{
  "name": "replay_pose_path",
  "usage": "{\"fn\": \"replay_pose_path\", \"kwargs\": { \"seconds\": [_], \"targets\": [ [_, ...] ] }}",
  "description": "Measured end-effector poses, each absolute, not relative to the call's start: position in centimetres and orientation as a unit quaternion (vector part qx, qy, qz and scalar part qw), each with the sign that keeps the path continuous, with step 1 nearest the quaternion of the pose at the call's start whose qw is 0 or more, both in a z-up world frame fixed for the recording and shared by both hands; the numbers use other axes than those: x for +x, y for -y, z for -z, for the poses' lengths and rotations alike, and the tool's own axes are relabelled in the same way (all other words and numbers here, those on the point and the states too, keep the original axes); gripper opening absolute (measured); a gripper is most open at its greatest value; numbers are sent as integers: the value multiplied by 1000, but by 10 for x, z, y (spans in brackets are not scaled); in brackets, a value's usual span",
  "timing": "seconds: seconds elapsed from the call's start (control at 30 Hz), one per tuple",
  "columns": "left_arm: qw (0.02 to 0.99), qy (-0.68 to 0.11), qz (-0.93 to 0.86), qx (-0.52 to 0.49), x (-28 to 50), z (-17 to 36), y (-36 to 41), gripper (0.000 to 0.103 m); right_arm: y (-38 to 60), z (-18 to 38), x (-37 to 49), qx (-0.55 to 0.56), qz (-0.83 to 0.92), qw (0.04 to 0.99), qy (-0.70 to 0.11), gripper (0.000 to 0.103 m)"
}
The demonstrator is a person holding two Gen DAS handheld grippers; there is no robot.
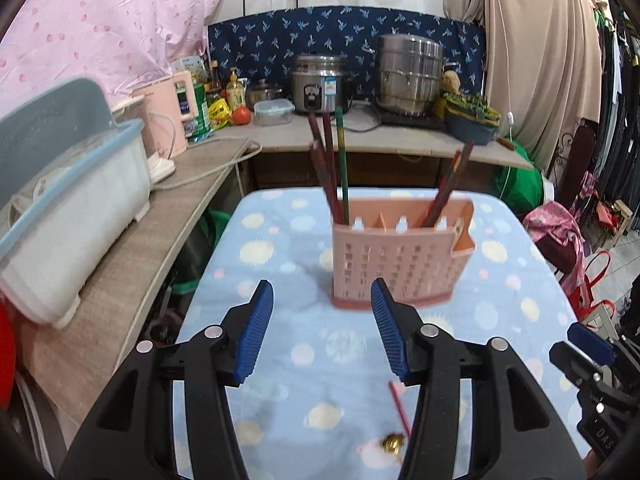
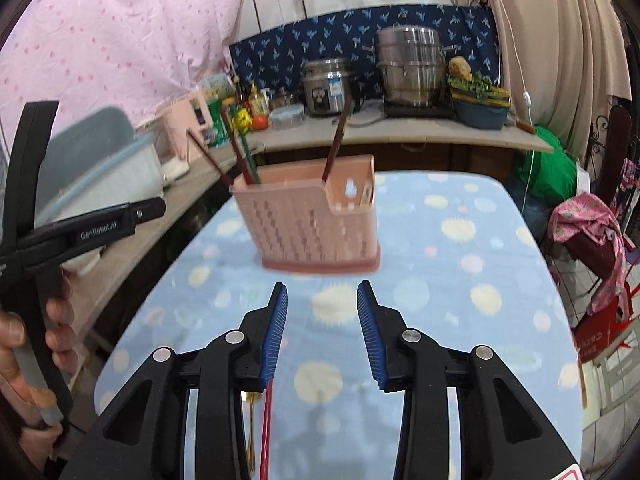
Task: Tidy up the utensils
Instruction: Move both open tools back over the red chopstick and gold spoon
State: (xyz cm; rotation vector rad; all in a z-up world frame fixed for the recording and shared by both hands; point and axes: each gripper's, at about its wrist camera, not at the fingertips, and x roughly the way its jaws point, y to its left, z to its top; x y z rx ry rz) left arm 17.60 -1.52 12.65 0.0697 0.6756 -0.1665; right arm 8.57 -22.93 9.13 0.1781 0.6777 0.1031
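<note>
Both the left tongs (image 1: pixel 322 330) and right tongs (image 2: pixel 322 332) are seen partly open and empty above the bench (image 1: pixel 500 312), short of the pink utensil holder (image 1: pixel 400 256) stocked with chopsticks (image 1: pixel 332 168).

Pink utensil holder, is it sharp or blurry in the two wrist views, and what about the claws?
Left wrist view: the pink utensil holder and its chopsticks are smeared by motion blur, while the left claw stays crisp. Right wrist view: the holder is blurred too, the right claw sharp. Both views bow straight edges, fisheye style, with dark corners.
</note>
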Motion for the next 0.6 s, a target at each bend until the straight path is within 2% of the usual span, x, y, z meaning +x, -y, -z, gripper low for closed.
{"fn": "replay_pose_path", "kwargs": {
  "seconds": [0.6],
  "targets": [
    [907, -409, 78, 57, 104, -44, 3, 48, 188, -2, 6, 67, -65, 899, -428, 36]
  ]
}}
